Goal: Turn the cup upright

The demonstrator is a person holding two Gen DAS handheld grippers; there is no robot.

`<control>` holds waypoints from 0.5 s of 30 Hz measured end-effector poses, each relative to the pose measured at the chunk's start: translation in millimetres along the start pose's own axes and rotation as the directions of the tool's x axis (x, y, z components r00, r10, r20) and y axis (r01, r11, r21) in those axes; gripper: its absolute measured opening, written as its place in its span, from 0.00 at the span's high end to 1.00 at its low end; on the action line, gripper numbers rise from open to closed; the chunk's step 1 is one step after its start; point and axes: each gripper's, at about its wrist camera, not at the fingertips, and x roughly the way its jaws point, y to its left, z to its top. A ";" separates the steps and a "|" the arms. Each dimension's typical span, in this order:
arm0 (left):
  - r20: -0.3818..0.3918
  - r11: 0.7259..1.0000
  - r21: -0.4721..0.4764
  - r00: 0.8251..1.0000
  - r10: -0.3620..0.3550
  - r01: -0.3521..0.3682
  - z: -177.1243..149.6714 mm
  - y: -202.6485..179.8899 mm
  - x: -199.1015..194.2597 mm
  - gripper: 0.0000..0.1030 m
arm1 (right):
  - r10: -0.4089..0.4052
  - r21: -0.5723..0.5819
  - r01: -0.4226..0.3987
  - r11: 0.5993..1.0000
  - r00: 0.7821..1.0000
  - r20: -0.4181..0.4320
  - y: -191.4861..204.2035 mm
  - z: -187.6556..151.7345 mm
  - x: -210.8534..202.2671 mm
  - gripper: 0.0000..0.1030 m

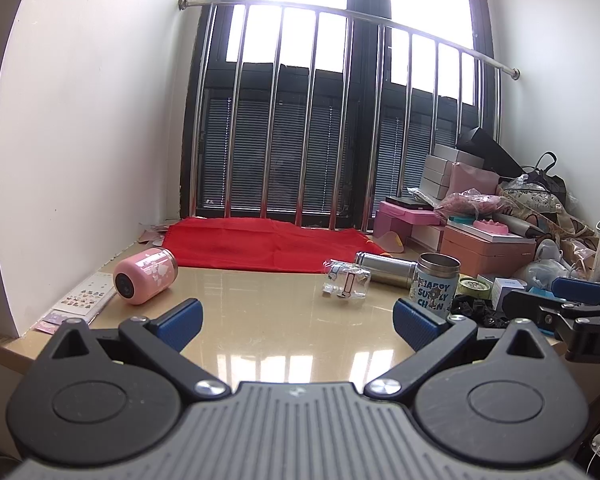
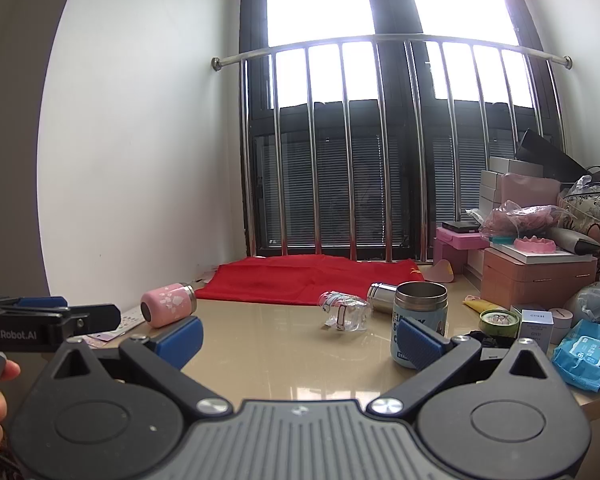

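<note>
A pink cup point(image 1: 146, 281) lies on its side at the table's left, its base toward me; it also shows in the right wrist view point(image 2: 167, 305). A clear glass cup point(image 1: 346, 282) lies on its side mid-table, also in the right wrist view point(image 2: 343, 311). A steel cup point(image 1: 386, 269) lies on its side behind it. A blue steel cup point(image 1: 436, 282) stands upright, open mouth up, also in the right wrist view point(image 2: 419, 322). My left gripper point(image 1: 298, 322) is open and empty above the near table. My right gripper point(image 2: 302, 340) is open and empty, its right finger in front of the blue cup.
A red cloth point(image 1: 268, 246) lies under the barred window. Boxes, bags and jars point(image 1: 496, 236) crowd the right side. A blue wipes pack point(image 2: 586, 354) lies at the right front. A sticker sheet point(image 1: 84, 300) lies at the left edge, by the white wall.
</note>
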 end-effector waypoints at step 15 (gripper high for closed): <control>-0.021 1.000 0.008 1.000 0.015 -0.015 2.0 5.7 9.6 0.00 | 0.008 -0.008 -0.008 1.000 1.000 -0.023 -0.2 -1.0 19.0 0.00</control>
